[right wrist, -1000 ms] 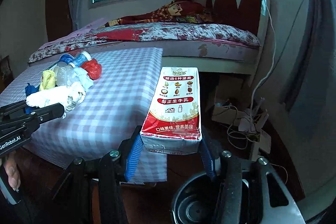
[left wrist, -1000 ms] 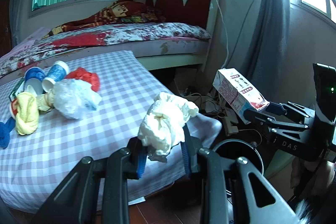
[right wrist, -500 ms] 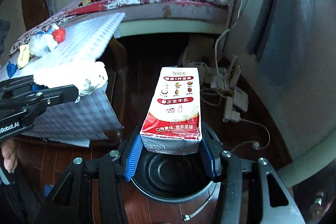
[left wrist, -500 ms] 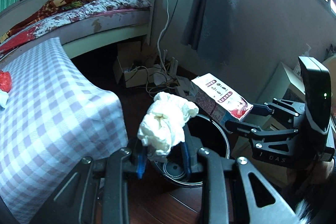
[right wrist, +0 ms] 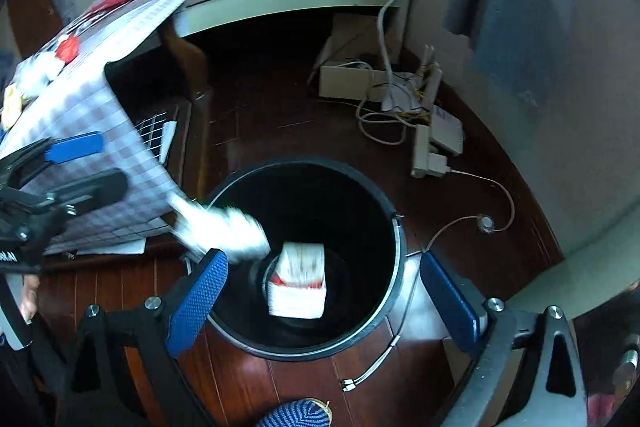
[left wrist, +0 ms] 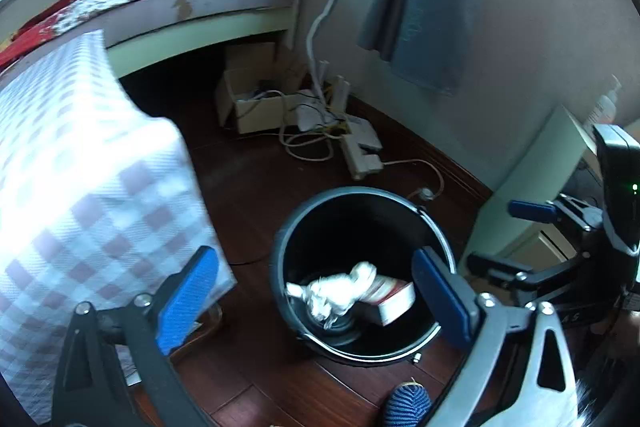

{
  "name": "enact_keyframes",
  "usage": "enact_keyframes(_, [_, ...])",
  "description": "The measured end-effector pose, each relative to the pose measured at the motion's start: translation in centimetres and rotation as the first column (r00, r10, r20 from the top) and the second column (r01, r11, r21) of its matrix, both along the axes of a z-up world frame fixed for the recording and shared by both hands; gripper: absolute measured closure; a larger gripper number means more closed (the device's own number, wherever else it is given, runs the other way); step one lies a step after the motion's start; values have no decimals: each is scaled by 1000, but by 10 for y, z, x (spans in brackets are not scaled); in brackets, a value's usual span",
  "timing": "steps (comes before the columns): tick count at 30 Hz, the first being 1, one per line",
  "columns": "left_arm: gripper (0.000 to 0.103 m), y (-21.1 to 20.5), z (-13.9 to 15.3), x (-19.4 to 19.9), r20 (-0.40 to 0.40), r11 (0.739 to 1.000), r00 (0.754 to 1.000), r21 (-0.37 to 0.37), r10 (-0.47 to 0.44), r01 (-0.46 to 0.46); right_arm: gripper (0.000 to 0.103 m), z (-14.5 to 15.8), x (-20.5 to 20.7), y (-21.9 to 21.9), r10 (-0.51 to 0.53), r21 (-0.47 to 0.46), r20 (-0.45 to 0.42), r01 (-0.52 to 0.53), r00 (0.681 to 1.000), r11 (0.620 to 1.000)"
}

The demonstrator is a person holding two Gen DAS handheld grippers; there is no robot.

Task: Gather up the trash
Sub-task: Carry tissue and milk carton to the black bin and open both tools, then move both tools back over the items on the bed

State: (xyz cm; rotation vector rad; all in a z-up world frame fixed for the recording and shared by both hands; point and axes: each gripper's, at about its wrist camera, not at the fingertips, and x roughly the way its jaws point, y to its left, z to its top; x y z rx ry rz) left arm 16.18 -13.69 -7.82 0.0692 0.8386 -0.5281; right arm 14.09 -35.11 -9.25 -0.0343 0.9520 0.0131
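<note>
Trash, a crumpled white tissue wad and a red-and-white milk carton, lies inside the black bin on the floor beside the checked desk, while the left tongs and right tongs, both opening with nothing between them, hang above the bin.
</note>
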Motion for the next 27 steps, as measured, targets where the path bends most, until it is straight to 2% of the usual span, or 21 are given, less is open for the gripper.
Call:
enact_keyframes(6, [1,7,0,-5,17,998,998,38,53,-54,1,-2,4,12,-10,-41,-2,10,1000,999])
enact_keyframes(16, [1,11,3,5,50,996,996,55,68,-71,1,6,7,23,17,-40,0,-17,1000,999])
enact_keyframes(27, [1,38,32,-5,111,989,984,37,138,-143,1,29,9,53,71,-43,57,-69,996,997])
